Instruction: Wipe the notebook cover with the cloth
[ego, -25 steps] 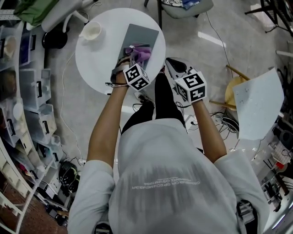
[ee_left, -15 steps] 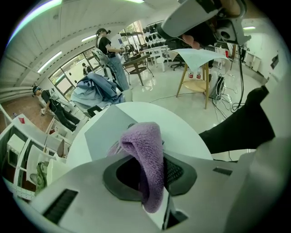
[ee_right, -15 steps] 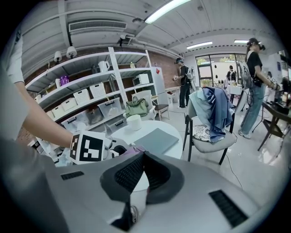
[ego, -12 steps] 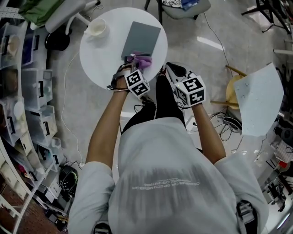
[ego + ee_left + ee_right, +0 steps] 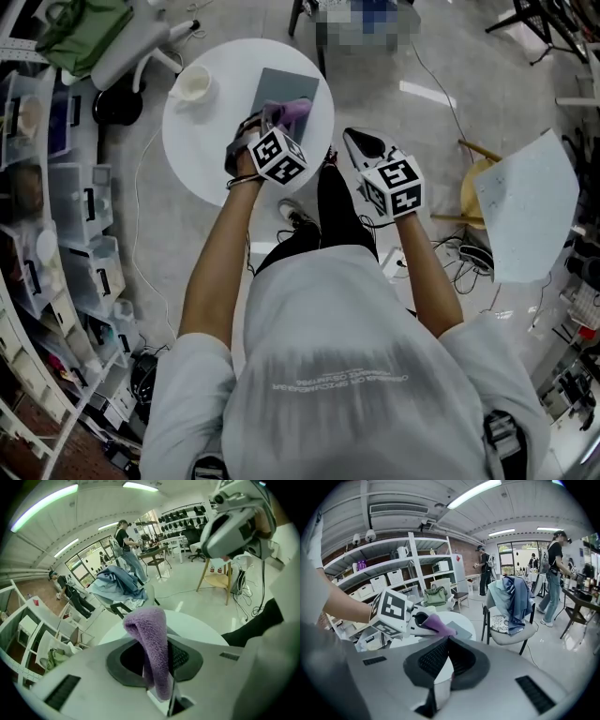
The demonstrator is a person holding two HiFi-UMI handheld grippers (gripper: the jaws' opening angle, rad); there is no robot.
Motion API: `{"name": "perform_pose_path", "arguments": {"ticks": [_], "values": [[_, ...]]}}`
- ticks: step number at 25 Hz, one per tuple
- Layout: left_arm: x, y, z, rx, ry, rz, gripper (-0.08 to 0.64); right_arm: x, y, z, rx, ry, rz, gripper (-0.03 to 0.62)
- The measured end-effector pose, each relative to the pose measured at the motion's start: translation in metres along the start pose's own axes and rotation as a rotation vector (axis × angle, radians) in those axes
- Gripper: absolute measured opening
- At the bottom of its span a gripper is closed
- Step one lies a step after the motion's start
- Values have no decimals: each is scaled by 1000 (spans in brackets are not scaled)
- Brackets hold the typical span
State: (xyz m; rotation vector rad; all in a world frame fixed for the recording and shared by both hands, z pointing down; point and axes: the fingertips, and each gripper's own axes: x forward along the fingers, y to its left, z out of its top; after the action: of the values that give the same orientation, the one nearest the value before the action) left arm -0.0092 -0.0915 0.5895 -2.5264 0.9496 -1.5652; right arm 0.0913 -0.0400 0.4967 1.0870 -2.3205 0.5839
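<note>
A grey notebook lies on the round white table. A purple cloth rests on the notebook's near right part, and my left gripper is shut on it. In the left gripper view the cloth stands up folded between the jaws and hides the notebook. My right gripper hangs off the table's near right edge, shut with nothing in it. From the right gripper view the left gripper's marker cube, the cloth and the notebook show ahead.
A white cup stands at the table's far left. Shelves with bins line the left side. A chair draped with clothes is beyond the table. A wooden stool and a white board are on the right. Cables lie on the floor.
The left gripper drew the cloth back to the notebook's near edge, then pushed it forward onto the cover again. The right gripper stayed beside the table.
</note>
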Motion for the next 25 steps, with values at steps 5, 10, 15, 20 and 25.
{"name": "perform_pose_path", "arguments": {"ticks": [5, 10, 15, 20, 25], "values": [[30, 44, 39, 9, -18, 25, 78, 16, -32, 11, 23, 7, -3, 2], [73, 58, 63, 33, -8, 8, 78, 32, -71, 19, 48, 21, -10, 3], [111, 37, 60, 54, 55, -82, 78, 40, -103, 17, 68, 39, -12, 3], [121, 10, 40, 59, 111, -164, 78, 47, -111, 17, 74, 43, -11, 2], [115, 2, 34, 35, 131, -186, 78, 44, -105, 14, 70, 36, -7, 2]]}}
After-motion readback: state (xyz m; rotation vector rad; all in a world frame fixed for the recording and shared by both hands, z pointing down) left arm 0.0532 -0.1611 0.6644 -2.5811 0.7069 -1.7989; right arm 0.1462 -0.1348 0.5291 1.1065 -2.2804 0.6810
